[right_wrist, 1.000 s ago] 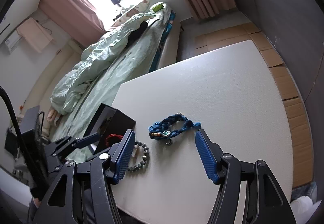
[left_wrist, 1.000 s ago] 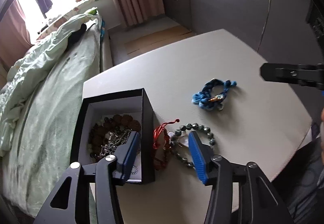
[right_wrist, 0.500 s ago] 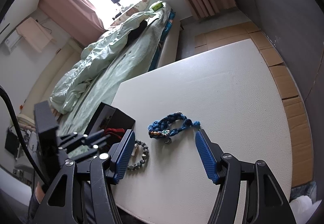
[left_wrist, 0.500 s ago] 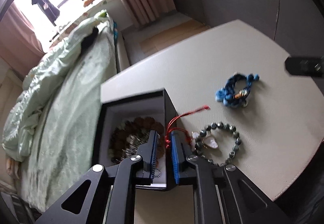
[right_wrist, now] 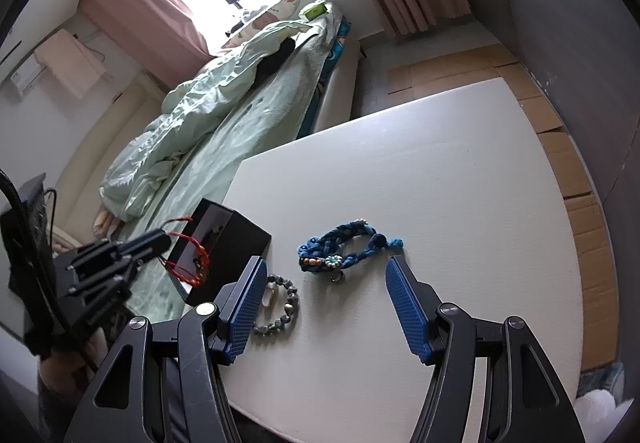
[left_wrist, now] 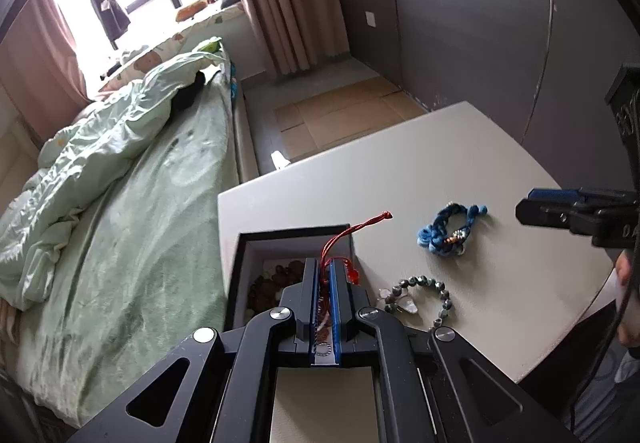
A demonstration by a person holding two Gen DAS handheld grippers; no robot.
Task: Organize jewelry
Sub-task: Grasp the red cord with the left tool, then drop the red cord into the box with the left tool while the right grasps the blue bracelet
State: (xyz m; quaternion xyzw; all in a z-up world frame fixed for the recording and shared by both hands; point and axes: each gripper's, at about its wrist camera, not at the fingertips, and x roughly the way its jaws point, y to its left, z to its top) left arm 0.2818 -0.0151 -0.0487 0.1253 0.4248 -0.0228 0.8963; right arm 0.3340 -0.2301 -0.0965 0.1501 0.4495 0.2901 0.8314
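The left gripper [left_wrist: 325,275] is clamped tight on the red cord bracelet [right_wrist: 188,263], which dangles off the table right at the black jewelry box [right_wrist: 236,239]. That cord's light and floppy with little beads, so it'll swing and could snag the box rim; I'd say pinching the knotted strands is the right spot. The right gripper [right_wrist: 324,307] hangs with jaws wide apart and empty above the blue braided bracelet [right_wrist: 344,243], soft woven stuff, easy to grab mid-braid. The green bead bracelet [right_wrist: 280,307] lies beside the box on the white table [right_wrist: 460,171], hard and rollier
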